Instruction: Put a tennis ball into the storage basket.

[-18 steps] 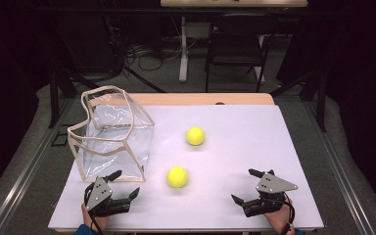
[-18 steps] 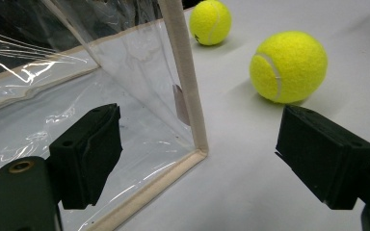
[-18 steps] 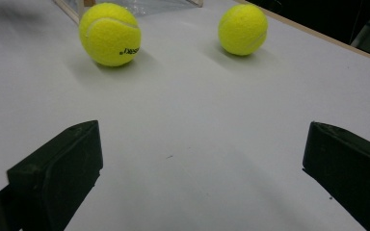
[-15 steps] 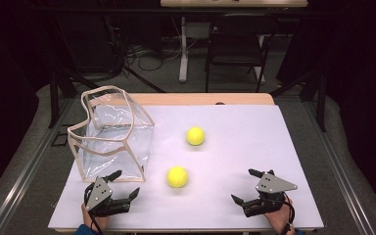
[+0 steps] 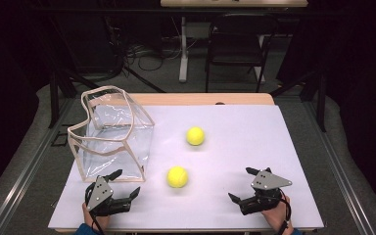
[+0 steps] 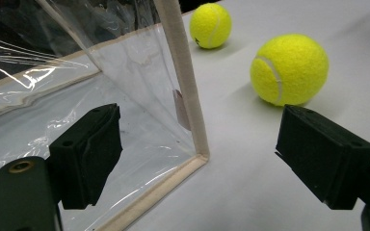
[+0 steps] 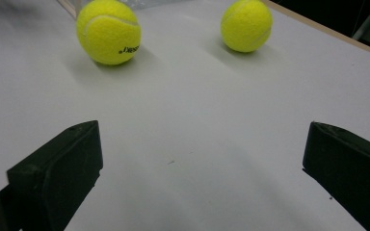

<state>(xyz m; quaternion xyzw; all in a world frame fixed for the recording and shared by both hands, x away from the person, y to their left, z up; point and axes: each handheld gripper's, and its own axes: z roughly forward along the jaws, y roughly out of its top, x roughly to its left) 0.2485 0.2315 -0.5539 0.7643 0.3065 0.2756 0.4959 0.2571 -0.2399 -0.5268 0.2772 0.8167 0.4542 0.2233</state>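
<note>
Near ball lies between two idle grippers, closer to the left.

The near ball (image 5: 177,176) sits ahead-right of the left gripper (image 5: 123,184), jaws spread, empty; the right gripper (image 5: 241,184), equally spread, seems farther. Bag (image 5: 112,134) stands just left; far ball (image 5: 195,136) beyond.
</note>
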